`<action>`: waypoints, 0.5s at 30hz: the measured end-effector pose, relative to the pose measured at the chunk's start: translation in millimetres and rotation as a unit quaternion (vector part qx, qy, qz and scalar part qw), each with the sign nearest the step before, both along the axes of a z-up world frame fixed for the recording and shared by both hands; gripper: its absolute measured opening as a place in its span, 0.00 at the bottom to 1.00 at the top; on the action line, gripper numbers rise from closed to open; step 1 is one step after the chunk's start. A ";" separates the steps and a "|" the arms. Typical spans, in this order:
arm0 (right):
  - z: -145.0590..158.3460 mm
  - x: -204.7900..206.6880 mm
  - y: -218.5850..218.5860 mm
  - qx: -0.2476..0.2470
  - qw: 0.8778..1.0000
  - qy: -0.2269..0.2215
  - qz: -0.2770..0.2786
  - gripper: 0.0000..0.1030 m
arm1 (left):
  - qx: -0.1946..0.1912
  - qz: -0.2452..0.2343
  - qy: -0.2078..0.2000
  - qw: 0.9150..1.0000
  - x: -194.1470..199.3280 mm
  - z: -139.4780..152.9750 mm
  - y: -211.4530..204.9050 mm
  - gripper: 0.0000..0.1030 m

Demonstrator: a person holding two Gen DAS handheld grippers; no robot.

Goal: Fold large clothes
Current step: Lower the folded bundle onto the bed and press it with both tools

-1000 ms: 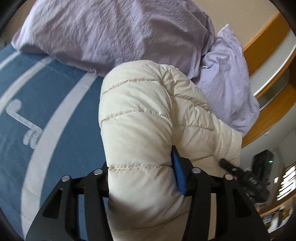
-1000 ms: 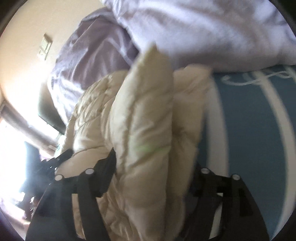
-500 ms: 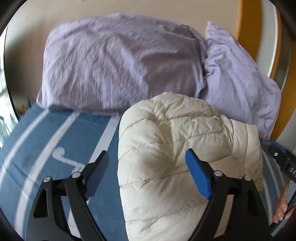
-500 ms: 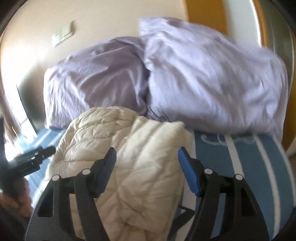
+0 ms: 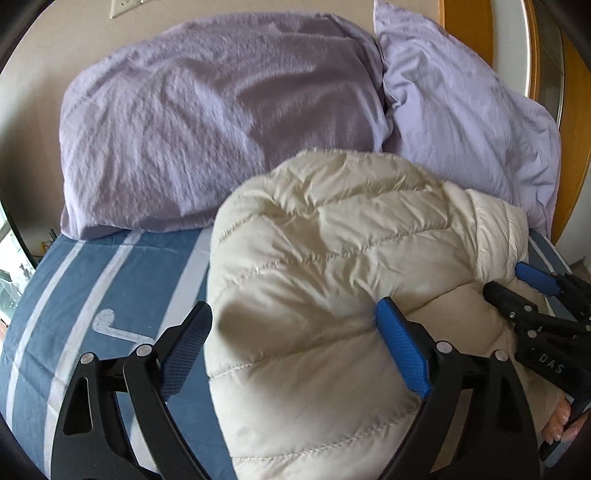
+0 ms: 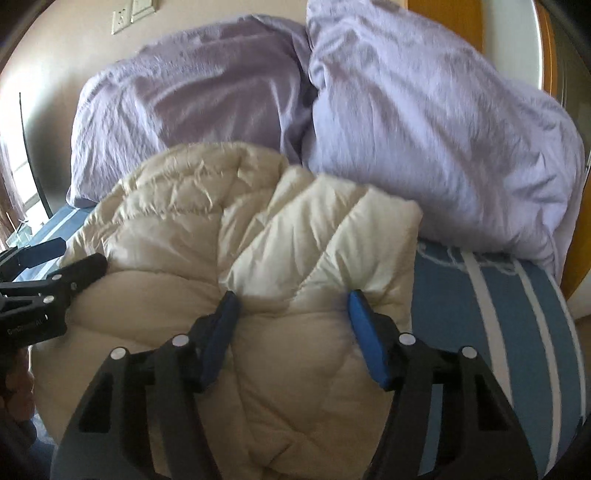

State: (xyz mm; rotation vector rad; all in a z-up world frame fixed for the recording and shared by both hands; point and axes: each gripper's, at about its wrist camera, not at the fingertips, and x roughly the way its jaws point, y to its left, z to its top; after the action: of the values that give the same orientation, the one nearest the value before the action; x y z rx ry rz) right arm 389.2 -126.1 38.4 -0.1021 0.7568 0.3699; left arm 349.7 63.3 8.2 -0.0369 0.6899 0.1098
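Two grippers are over the cream puffer jacket (image 5: 332, 295), which lies folded in a thick bundle on the blue bed cover with white stripes (image 5: 92, 280), just in front of two lilac pillows (image 5: 221, 122). Your left gripper (image 5: 295, 343) has its jaws spread wide: the left finger is beside the jacket's edge, over the cover, and the right blue pad (image 5: 402, 350) presses into the padding. Your right gripper (image 6: 291, 332) is also spread apart, with both blue pads (image 6: 365, 336) sunk a little into the jacket near its folded sleeve; it grips nothing. In the left wrist view the right gripper's body shows the letters "DAS" (image 5: 550, 358). In the right wrist view the left gripper carries small white writing, too blurred to read. A wall outlet (image 6: 122, 16) is above the pillows.
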 end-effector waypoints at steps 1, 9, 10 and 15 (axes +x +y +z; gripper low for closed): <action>-3.5 0.5 -1.0 0.002 1.000 0.004 -0.001 0.58 | -0.001 -0.001 0.001 1.000 0.8 -1.9 -0.9 0.89; -17.7 5.7 -5.6 0.013 1.000 0.024 -0.005 0.58 | -0.012 -0.005 0.009 1.000 8.2 -15.0 -1.0 0.89; -19.2 6.0 -6.0 0.015 1.000 0.026 -0.005 0.58 | -0.013 -0.005 0.010 1.000 8.8 -16.0 -0.8 0.90; -22.3 6.2 -7.8 0.021 0.999 0.034 -0.013 0.58 | -0.012 -0.004 0.016 1.000 12.5 -22.8 0.2 0.92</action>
State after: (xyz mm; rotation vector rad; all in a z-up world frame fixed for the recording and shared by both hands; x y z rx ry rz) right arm 395.4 -133.9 16.1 -0.0399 0.8169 0.3654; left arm 362.2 63.5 -14.6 -0.0563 0.7226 0.0950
